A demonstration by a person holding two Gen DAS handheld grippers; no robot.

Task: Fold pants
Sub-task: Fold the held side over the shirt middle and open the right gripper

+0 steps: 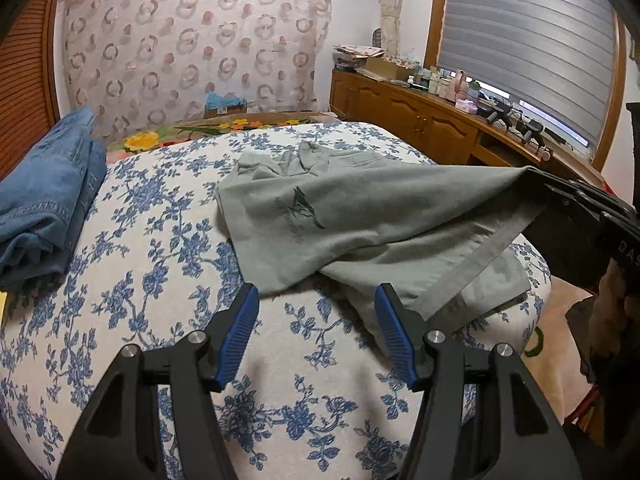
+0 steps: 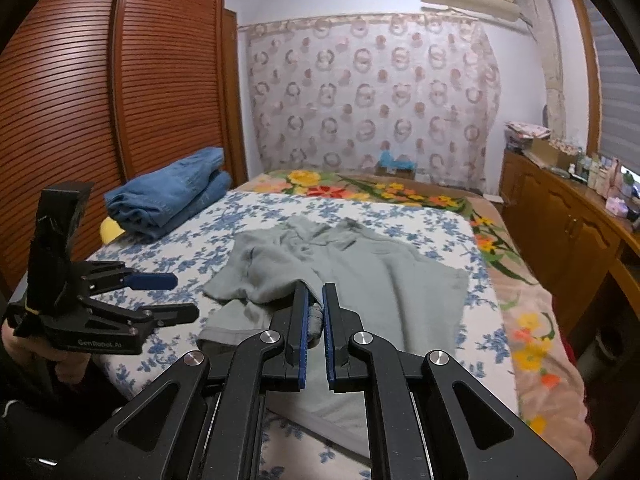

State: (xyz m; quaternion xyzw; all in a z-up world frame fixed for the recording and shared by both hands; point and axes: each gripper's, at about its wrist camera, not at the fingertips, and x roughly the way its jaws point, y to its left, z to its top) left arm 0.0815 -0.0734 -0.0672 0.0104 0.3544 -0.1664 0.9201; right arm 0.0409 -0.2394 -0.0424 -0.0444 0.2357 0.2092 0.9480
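A pair of pale grey-green cotton pants (image 2: 360, 272) lies spread across the middle of a bed (image 1: 168, 216) covered with a white quilted bedspread printed in blue flower sprays. The cloth is soft and matte, with rumpled folds at its far end and a small dark green embroidered motif on one leg. One leg's hemmed edge, a flat stitched band, is lifted off the bedspread and hangs in a taut slope from the right hand-held gripper (image 2: 314, 300). Its black jointed fingers with ribbed blue rubber pads (image 2: 303, 340) are closed together, pinching a bunched fold of that hem between them. In the left wrist view the same tool shows at the right edge as a black boxy body with the fabric draped from its tip.

The left hand-held gripper (image 1: 316, 292) hovers just above the bedspread near the pants' closest edge, its jaws spread wide and holding nothing; one blue pad sits close beside the hanging hem, though whether it touches is unclear.

A folded stack of blue denim jeans (image 2: 172, 196), thick and softly creased, rests near the bed's left side, well apart from the pants. Past the bedspread lies a blanket with yellow and orange flowers (image 2: 400, 192). Behind the bed hangs a sheer curtain patterned with rings (image 2: 368, 92), next to slatted reddish-brown wooden doors (image 2: 100, 88).
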